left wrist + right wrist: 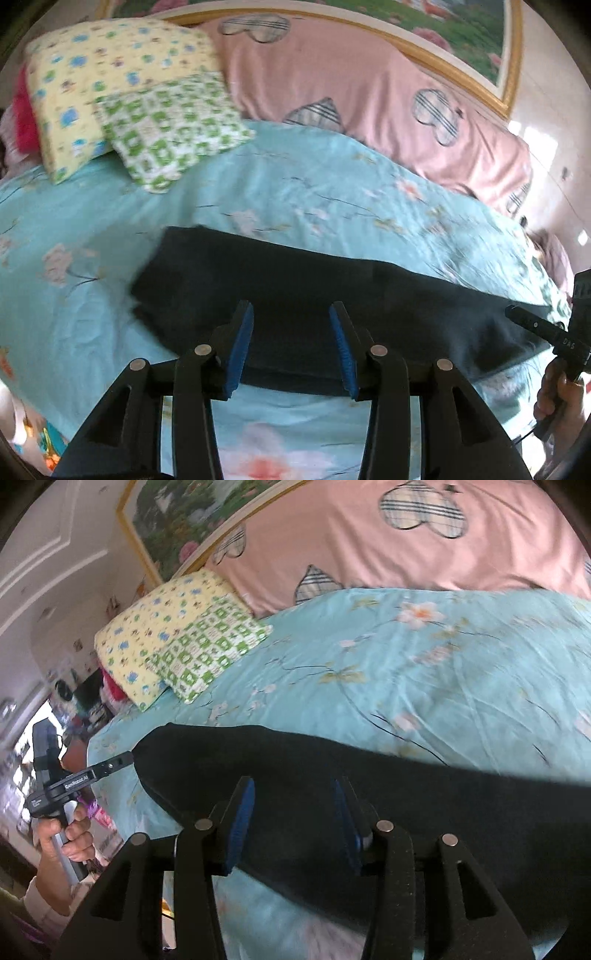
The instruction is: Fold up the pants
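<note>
Black pants (314, 295) lie flat on the teal floral bedspread (295, 184), near the bed's front edge, long axis running left-right across both views. Left hand-held gripper (291, 347) released, jaws apart, straddling the near hem. Right hand-held gripper (295, 823) also spread, nothing pinched, over the fabric. Open bedspread beyond the far edge up to two pillows (122, 96) and pink quilt (351, 92).

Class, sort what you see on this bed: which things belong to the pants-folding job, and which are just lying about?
Part of the job:
- dark pants
- left gripper, open
- right gripper, open
- blue floral bedsheet, the folding surface

Just lying about:
- yellow pillow
- green checked pillow
- pink quilt
- framed picture
</note>
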